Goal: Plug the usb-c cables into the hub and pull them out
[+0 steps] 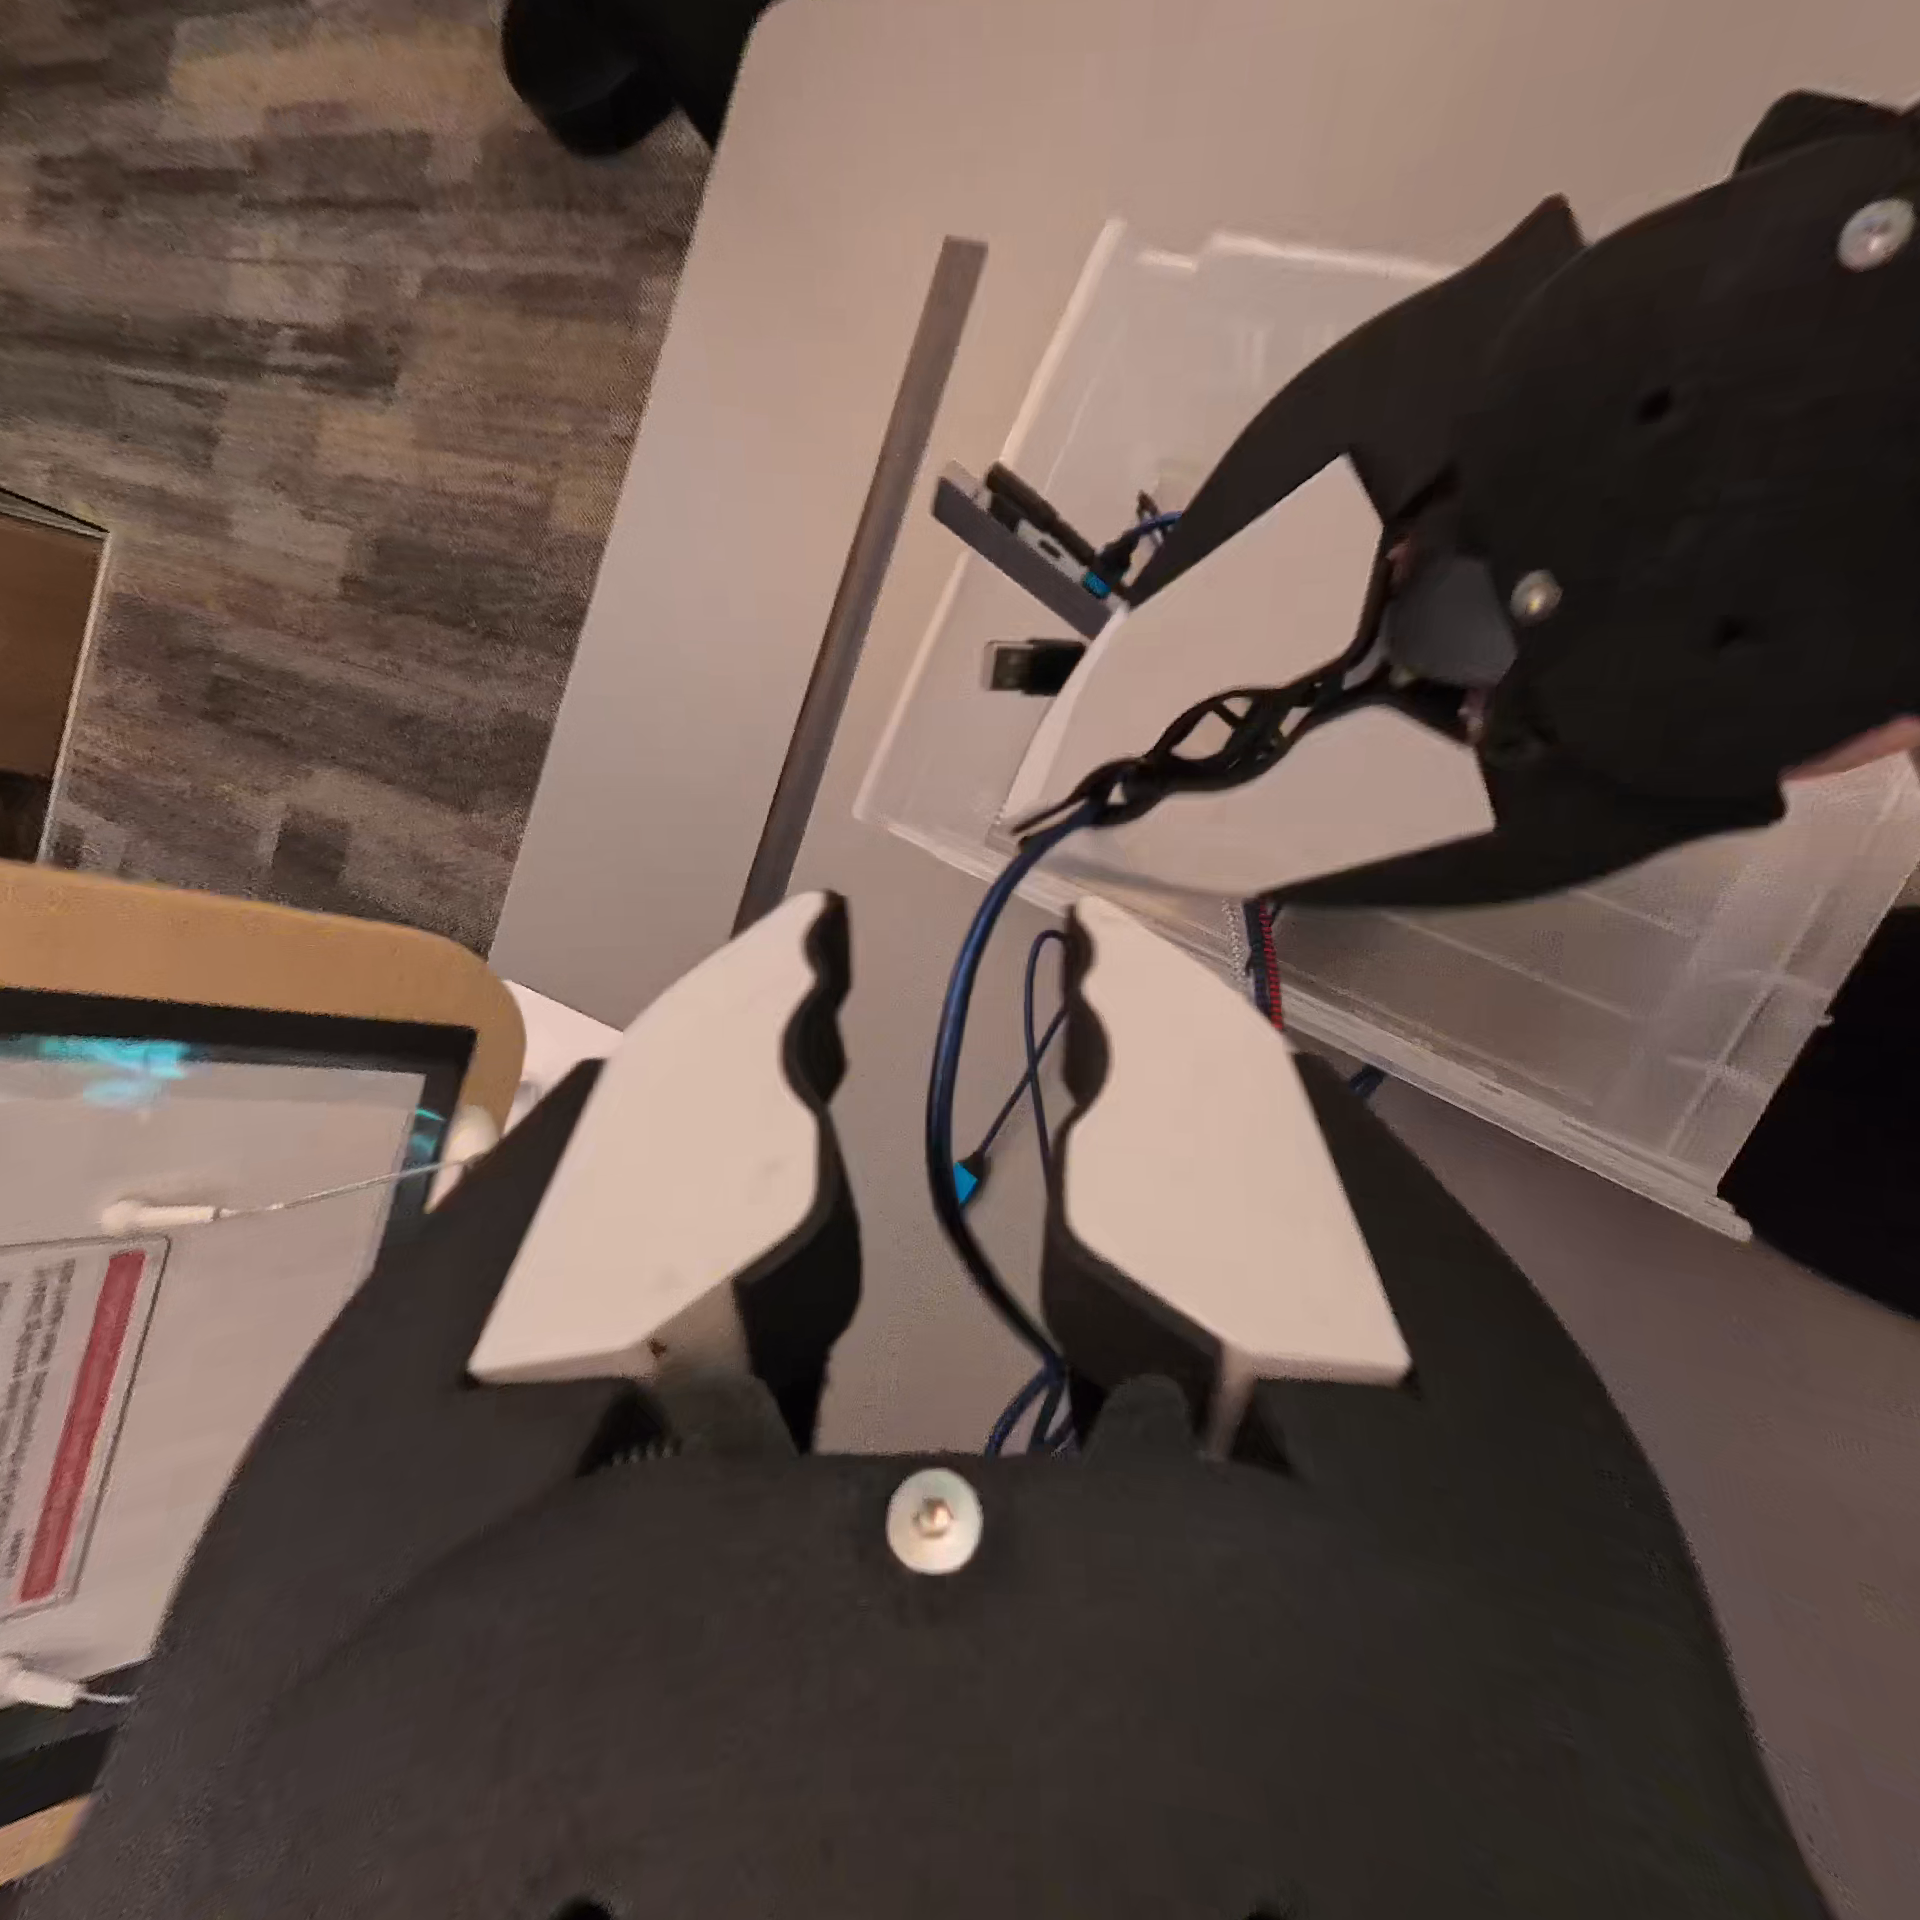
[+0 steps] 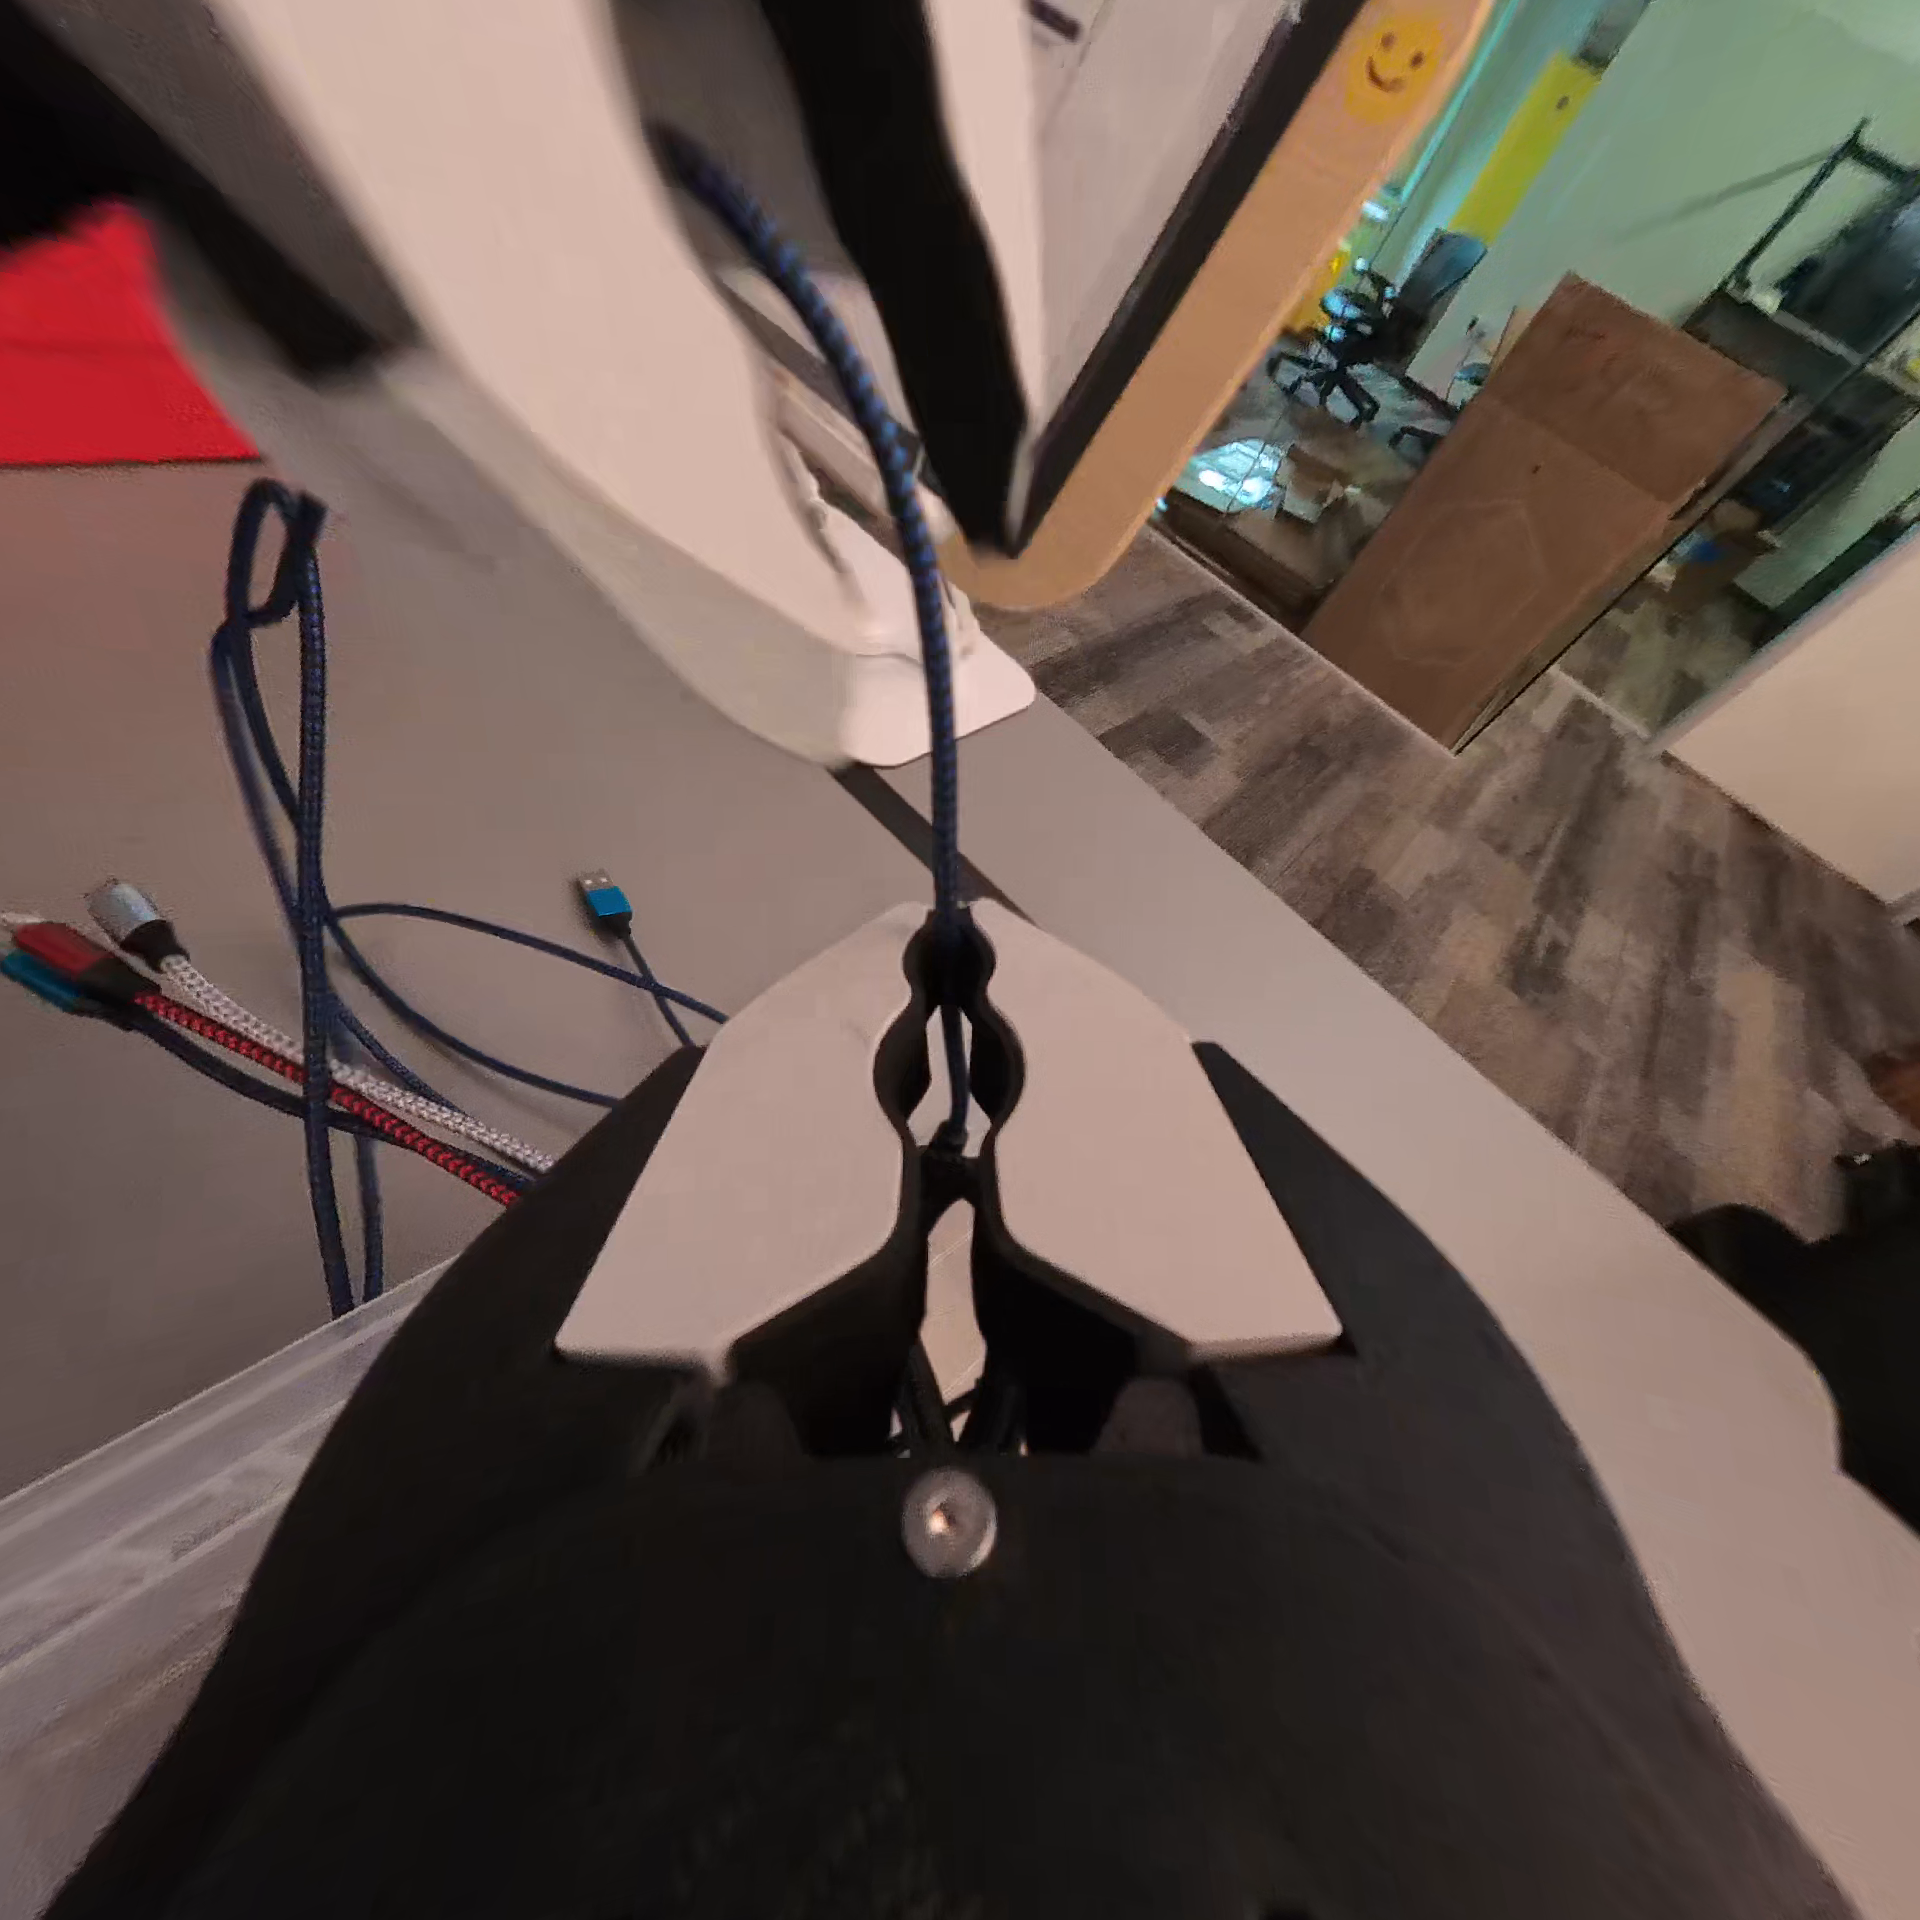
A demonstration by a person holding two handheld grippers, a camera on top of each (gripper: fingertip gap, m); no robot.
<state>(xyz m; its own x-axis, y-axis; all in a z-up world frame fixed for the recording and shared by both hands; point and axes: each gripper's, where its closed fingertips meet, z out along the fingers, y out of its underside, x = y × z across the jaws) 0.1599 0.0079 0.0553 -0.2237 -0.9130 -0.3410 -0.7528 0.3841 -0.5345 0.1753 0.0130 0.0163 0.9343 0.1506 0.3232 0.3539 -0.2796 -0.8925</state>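
A grey hub (image 1: 1023, 545) sits on a clear acrylic stand (image 1: 1122, 343) on the white table. A blue-tipped plug (image 1: 1096, 582) is in the hub, and a black plug (image 1: 1023, 665) lies just below it. My right gripper (image 1: 1023, 821) (image 2: 948, 925) is shut on a blue braided cable (image 2: 925, 582), which runs taut up and away from it. My left gripper (image 1: 956, 925) is open and empty. The blue cable (image 1: 940, 1049) passes through the gap between its fingers. One left finger (image 2: 582, 395) shows blurred in the right wrist view.
Red, silver and blue cables (image 2: 312, 1060) and a loose blue USB plug (image 2: 606, 904) lie on the table. A clear plastic box (image 1: 1558, 1049) stands right of the stand. A screen in a cardboard frame (image 1: 208, 1122) is at the left. The table edge drops to carpet (image 2: 1455, 883).
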